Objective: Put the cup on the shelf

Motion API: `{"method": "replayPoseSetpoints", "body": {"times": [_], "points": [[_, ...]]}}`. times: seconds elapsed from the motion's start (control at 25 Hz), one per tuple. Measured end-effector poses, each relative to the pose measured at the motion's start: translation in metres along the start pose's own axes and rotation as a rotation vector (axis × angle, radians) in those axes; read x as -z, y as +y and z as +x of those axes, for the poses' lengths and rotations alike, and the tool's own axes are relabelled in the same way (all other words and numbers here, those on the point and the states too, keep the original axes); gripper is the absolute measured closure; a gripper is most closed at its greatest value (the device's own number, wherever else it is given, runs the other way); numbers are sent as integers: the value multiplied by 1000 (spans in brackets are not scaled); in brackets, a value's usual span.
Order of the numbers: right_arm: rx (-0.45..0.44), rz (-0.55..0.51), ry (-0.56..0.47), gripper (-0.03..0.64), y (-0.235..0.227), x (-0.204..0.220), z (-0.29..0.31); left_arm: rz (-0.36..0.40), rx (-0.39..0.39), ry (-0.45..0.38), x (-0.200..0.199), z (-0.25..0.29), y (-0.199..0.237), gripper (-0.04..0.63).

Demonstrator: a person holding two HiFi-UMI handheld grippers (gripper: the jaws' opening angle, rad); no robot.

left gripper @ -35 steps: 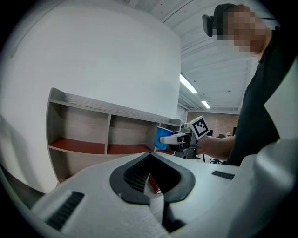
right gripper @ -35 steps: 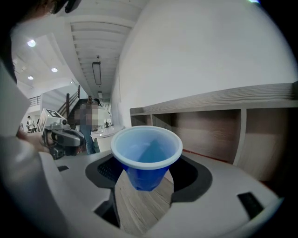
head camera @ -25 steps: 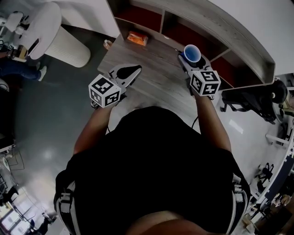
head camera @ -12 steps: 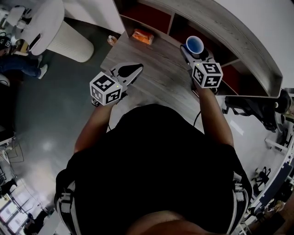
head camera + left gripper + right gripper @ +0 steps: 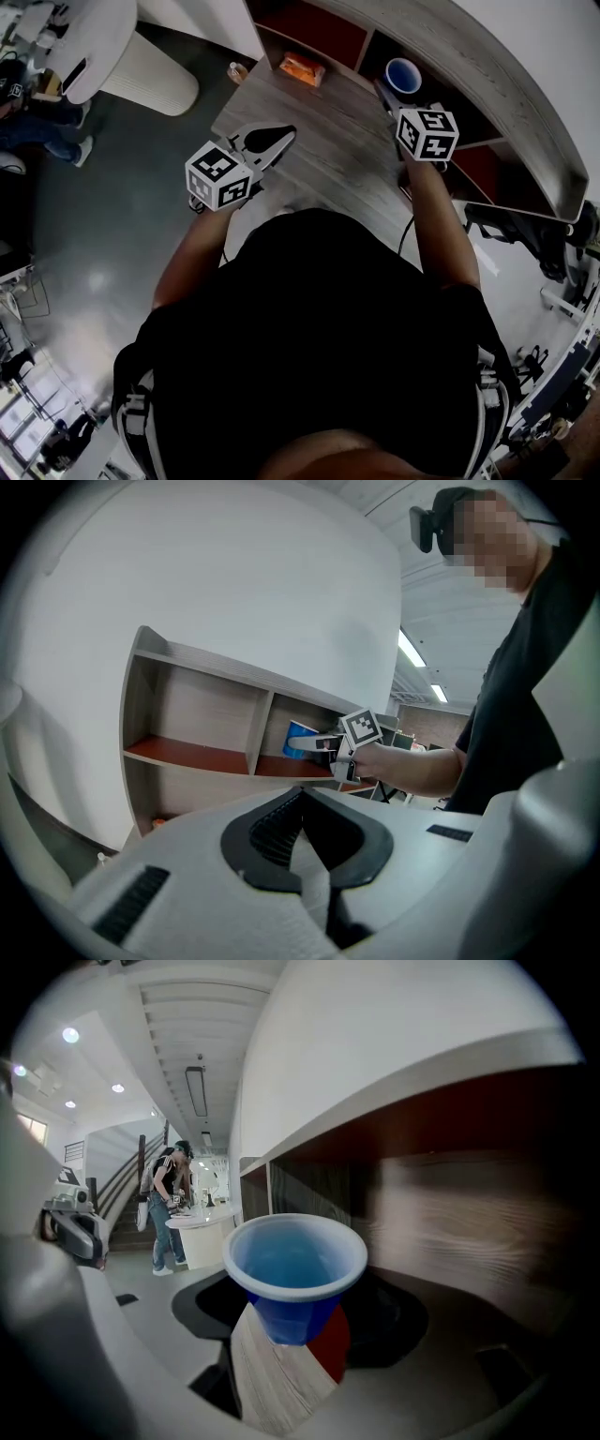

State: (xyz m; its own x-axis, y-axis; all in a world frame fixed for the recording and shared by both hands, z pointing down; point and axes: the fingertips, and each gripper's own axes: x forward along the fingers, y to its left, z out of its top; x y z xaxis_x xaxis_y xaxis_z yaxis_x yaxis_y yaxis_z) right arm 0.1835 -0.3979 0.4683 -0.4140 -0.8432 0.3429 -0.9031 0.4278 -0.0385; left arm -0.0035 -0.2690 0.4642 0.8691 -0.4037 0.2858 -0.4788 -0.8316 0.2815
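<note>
Cup (image 5: 404, 75), blue, upright, clamped in my right tool (image 5: 295, 1321) at 1 o'clock, at the shelf (image 5: 469, 56) bay's mouth: I'd keep it level, clear the divider, seat its base, then unclench; left tool (image 5: 267, 145) clenched, empty.

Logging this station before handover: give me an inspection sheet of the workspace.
Surface: wooden table, grey-brown grain.
Job's things: blue cup, upright at the mouth of a red-floored compartment of the shelf.
Clutter: orange packet at the table's far edge.
Tools: right tool shut on the blue cup; left tool shut, empty, over the table.
Cables: thin dark lead beside the right forearm.
Surroundings: white round counter, dark office chair, person standing at the counter.
</note>
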Motion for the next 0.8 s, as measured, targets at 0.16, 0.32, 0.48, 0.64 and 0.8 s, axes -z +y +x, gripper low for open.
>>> {"method": "replayPoseSetpoints", "body": {"times": [0.16,0.32,0.48,0.64,0.8], "points": [[10,0,14,314,-9,6,17,-6,-10,10,4,-3,5,578],[28,2,36,314,-20,16,31,-17,-21,14,7,-9,10,578],[42,3,58,314,-27,25,43,-30,-37,13,9,-14,15,578],[58,-2,82,314,-31,33,52,-39,-40,14,10,-17,19,578],[68,-6,98,314,-36,40,62,-50,-42,21,13,-17,20,578]]}}
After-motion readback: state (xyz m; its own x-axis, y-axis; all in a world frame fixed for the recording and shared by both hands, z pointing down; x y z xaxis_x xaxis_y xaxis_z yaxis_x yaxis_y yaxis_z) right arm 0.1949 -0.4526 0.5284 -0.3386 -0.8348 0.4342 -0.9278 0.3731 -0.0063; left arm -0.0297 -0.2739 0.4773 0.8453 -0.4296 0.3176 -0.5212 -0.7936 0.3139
